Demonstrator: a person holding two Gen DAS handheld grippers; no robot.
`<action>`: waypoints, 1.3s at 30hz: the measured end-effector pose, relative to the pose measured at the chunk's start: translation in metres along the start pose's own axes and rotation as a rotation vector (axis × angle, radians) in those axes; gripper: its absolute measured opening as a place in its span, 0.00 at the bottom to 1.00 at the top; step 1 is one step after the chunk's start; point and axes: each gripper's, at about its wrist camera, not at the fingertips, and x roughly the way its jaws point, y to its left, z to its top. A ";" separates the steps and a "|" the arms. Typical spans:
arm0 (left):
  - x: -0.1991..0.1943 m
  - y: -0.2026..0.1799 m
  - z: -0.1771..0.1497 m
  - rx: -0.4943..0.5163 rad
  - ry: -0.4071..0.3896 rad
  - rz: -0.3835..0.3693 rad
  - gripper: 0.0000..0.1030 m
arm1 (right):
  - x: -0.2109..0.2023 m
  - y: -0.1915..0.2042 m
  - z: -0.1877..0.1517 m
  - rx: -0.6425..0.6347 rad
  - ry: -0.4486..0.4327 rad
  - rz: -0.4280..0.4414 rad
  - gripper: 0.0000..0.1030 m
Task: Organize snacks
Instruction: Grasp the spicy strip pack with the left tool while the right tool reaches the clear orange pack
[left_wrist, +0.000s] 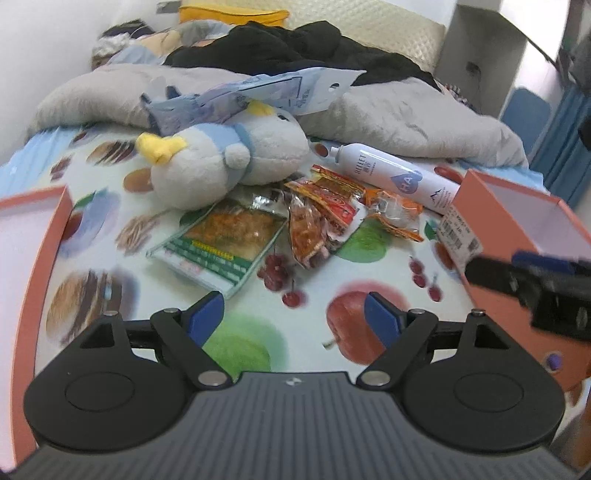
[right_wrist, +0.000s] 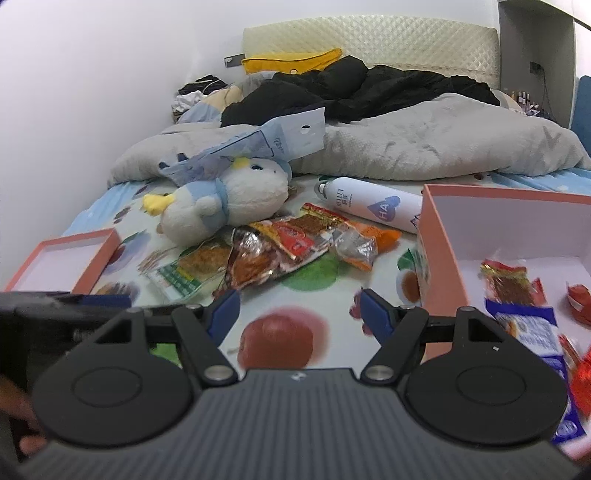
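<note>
A heap of snack packets lies mid-bed: a green-and-white packet (left_wrist: 221, 243), red-orange packets (left_wrist: 325, 218) and an orange one (left_wrist: 395, 214). The heap shows in the right wrist view too (right_wrist: 288, 247). My left gripper (left_wrist: 293, 314) is open and empty, hovering short of the heap. My right gripper (right_wrist: 299, 312) is open and empty beside the pink box (right_wrist: 428, 236), which holds several snack packets (right_wrist: 509, 284). The right gripper also appears in the left wrist view (left_wrist: 524, 280) in front of that box (left_wrist: 517, 206).
A second pink box (right_wrist: 92, 258) sits at the left. A plush penguin (left_wrist: 221, 162), a white spray bottle (left_wrist: 399, 175) and a pale blue packet (left_wrist: 258, 96) lie behind the heap. A grey blanket (right_wrist: 443, 147) and black clothes (right_wrist: 351, 88) fill the far bed.
</note>
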 end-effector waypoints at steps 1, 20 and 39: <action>0.006 0.000 0.003 0.020 -0.003 -0.001 0.84 | 0.007 -0.001 0.003 0.007 0.001 -0.004 0.71; 0.120 0.008 0.053 0.037 0.009 -0.120 0.73 | 0.154 -0.027 0.040 0.142 0.060 -0.197 0.71; 0.166 -0.003 0.055 0.000 0.076 -0.126 0.34 | 0.206 -0.037 0.037 0.126 0.143 -0.266 0.70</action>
